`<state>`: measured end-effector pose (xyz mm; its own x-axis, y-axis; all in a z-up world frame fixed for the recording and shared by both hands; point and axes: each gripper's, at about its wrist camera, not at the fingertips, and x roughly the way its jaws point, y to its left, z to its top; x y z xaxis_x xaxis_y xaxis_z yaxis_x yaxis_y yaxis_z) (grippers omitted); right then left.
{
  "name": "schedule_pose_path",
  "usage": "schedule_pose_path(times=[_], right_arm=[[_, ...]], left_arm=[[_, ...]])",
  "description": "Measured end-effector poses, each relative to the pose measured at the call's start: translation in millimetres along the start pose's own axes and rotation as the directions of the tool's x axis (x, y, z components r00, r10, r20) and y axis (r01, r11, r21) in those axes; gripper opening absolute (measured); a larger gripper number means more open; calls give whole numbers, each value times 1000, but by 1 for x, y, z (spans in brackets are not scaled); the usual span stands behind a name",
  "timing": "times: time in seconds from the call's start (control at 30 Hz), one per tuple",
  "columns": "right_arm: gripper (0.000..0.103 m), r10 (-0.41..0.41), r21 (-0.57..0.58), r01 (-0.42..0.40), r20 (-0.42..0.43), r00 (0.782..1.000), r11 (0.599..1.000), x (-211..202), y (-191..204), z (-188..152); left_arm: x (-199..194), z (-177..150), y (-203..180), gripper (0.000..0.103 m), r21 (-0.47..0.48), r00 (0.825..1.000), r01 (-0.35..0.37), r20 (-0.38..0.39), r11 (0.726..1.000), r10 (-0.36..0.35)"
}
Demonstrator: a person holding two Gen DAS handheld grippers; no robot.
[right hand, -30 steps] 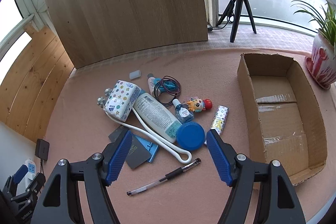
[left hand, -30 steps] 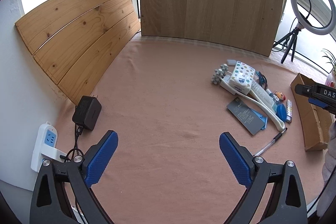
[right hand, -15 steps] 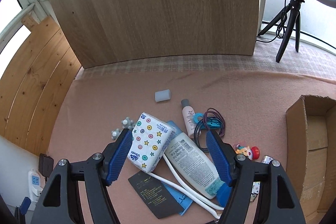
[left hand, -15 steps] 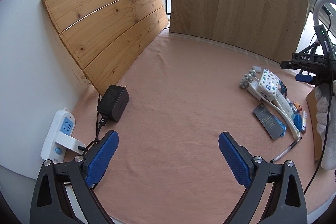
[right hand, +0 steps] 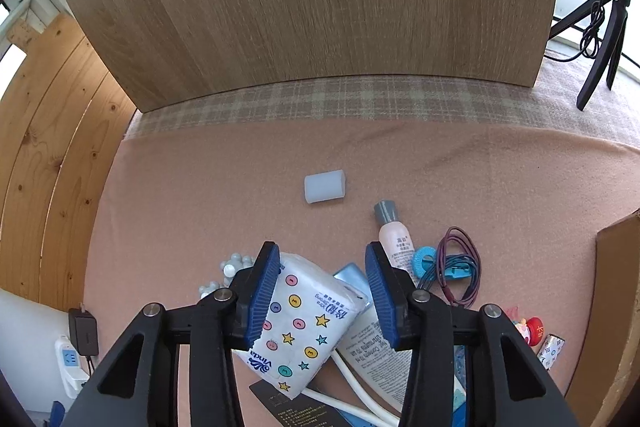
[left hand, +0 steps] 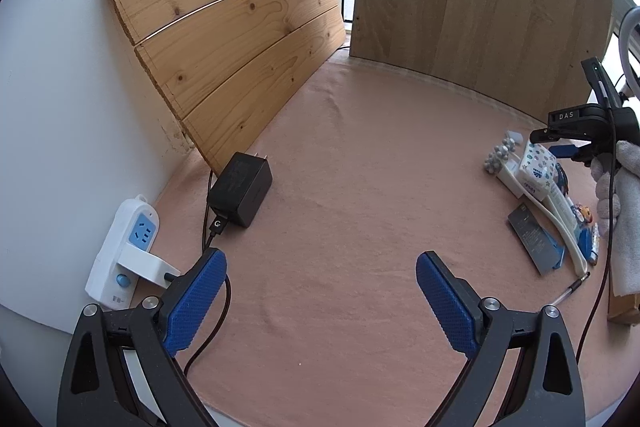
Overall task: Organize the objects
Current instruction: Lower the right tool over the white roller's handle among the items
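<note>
Right gripper [right hand: 322,291] has just been closing around the Vinda tissue pack [right hand: 302,323]; my left pad touches the pack's side, the right pad stands just clear, so I record no firm pinch. Pack lies tilted atop the heap on the pink cloth [right hand: 240,187], printed with stars and coloured dots, "Vinda" legible in blue. Beneath it: a white lotion bottle [right hand: 376,351] with small print I cannot read, a white cord [right hand: 356,387] and a dark card [right hand: 296,411]. To the right lie a pink tube with grey cap [right hand: 394,235], a coiled purple cable [right hand: 460,267] and a small figurine [right hand: 530,327]. Farther off, a pale cylinder [right hand: 325,185] sits alone. Cardboard box [right hand: 616,307] at the right edge; its contents are out of view.

Left gripper [left hand: 320,291] hangs spread wide over bare cloth, holding nothing. Near left: black charger [left hand: 240,189] and white power strip [left hand: 124,247].
</note>
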<state>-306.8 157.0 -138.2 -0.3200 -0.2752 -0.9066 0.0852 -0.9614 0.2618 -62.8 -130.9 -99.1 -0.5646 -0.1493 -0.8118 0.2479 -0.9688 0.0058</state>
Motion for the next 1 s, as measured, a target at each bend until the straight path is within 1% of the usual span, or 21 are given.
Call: schedule_pose_path(times=[0.07, 0.17, 0.2, 0.27, 0.37, 0.47, 0.5, 0.6, 0.63, 0.67, 0.73, 0.8, 0.9, 1.0], right_arm=[[40, 45, 17, -45, -22, 999, 999, -1, -1, -3], [39, 64, 17, -63, -37, 997, 998, -4, 1, -11], [35, 77, 20, -77, -41, 996, 997, -6, 2, -15], [30, 125, 41, -122, -60, 990, 992, -7, 4, -20], [30, 166, 50, -163, -70, 984, 985, -13, 10, -32], [30, 183, 9, -183, -94, 979, 983, -14, 25, -44], [30, 203, -2, -204, -115, 972, 979, -13, 31, -48], [30, 291, -43, -304, -193, 937, 952, -12, 50, -63], [30, 299, -69, -317, -189, 935, 946, -17, 54, -66], [30, 287, -94, -305, -169, 943, 948, -23, 55, -67], [30, 219, -131, -232, -107, 970, 964, -34, 52, -67], [30, 152, -134, -160, -67, 986, 978, -38, 39, -62], [30, 94, -115, -101, -66, 993, 988, -35, 16, -54], [30, 79, -86, -86, -87, 993, 993, -25, -3, -52]], left_arm=[[1, 1, -2, 98, 2, 1000, 4, 2, 1000, -4], [2, 1, -5, 98, 6, 1000, 16, 0, 1000, -16], [3, 0, -7, 98, 10, 1000, 20, -1, 1000, -20], [3, 0, -12, 98, 18, 1000, 28, -4, 999, -28], [3, 0, -16, 98, 28, 999, 39, -3, 999, -39], [2, 0, -19, 98, 32, 999, 44, -2, 999, -44], [1, 0, -19, 98, 33, 999, 43, 0, 999, -43], [-1, -1, -20, 98, 33, 999, 47, 0, 998, -47], [-1, -2, -20, 98, 33, 999, 46, 0, 998, -46], [-2, -2, -19, 98, 33, 999, 45, 0, 998, -45], [-3, -4, -17, 98, 30, 999, 43, 0, 999, -43], [-3, -6, -14, 98, 21, 999, 40, 0, 999, -40], [-2, -8, -11, 98, 12, 999, 37, -6, 999, -37], [-1, -10, -10, 98, 10, 999, 38, -11, 999, -38]])
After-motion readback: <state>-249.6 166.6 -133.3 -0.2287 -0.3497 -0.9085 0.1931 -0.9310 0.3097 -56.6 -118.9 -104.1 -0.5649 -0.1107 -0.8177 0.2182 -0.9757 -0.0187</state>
